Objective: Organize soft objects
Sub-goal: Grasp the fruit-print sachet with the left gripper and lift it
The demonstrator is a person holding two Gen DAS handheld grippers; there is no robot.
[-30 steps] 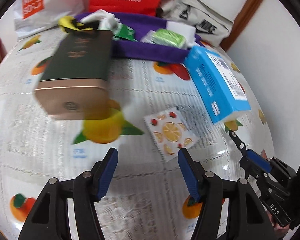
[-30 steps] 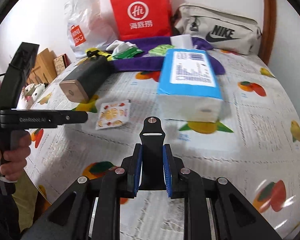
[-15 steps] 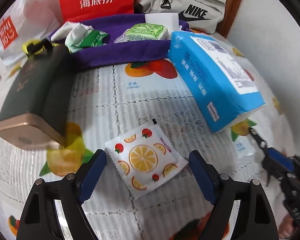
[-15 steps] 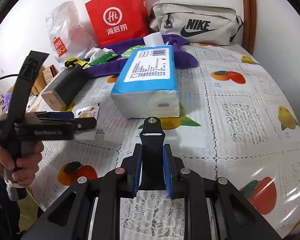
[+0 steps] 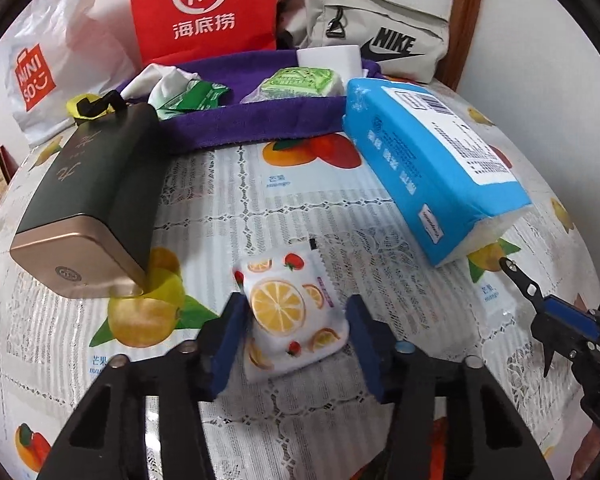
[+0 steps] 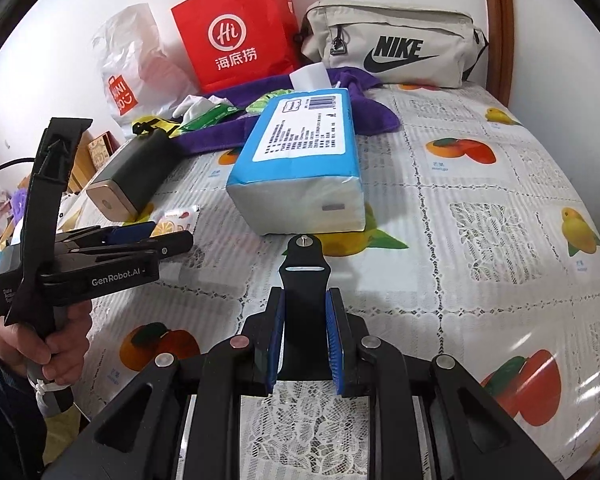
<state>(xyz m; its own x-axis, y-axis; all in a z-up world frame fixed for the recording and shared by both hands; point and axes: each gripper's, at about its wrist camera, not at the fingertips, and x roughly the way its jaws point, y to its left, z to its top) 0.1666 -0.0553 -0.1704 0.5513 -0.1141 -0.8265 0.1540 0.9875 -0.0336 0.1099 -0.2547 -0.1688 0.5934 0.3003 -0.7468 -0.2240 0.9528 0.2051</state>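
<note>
Fruit-print sachet (image 5: 288, 316) lies low centre in the left wrist view, on the tablecloth (image 5: 300, 208), between the blue pads of the left gripper (image 5: 296, 334). The jaws are closing around it; the left pad meets its edge, the right pad appears just short of it, so a firm grip cannot be confirmed. Left of the sachet lies a dark green tin (image 5: 92, 200) with a gold end. At upper right lies a blue tissue pack (image 5: 432, 160). Across the top centre a purple cloth (image 5: 260, 124) holds green packets (image 5: 300, 80) and white items. Behind these stand a red paper bag (image 5: 204, 8), a white plastic bag (image 5: 40, 72) and a beige pouch (image 5: 380, 28) against a white wall. The right gripper (image 5: 540, 304) enters at the lower right edge.

In the right wrist view, the right gripper (image 6: 304, 340) sits bottom centre, its jaws narrow and clamped on a black strap (image 6: 304, 276) that stands upright between the pads. The tissue pack (image 6: 304, 168) lies directly beyond the strap. At left, a hand (image 6: 48, 344) holds the left gripper (image 6: 160, 236) by its handle, its fingers pointing toward frame centre. The sachet (image 6: 176, 220) shows only partly behind those fingers. The tin (image 6: 136, 176) lies just beyond. The tablecloth (image 6: 480, 200) is white lace-patterned with fruit prints.
</note>
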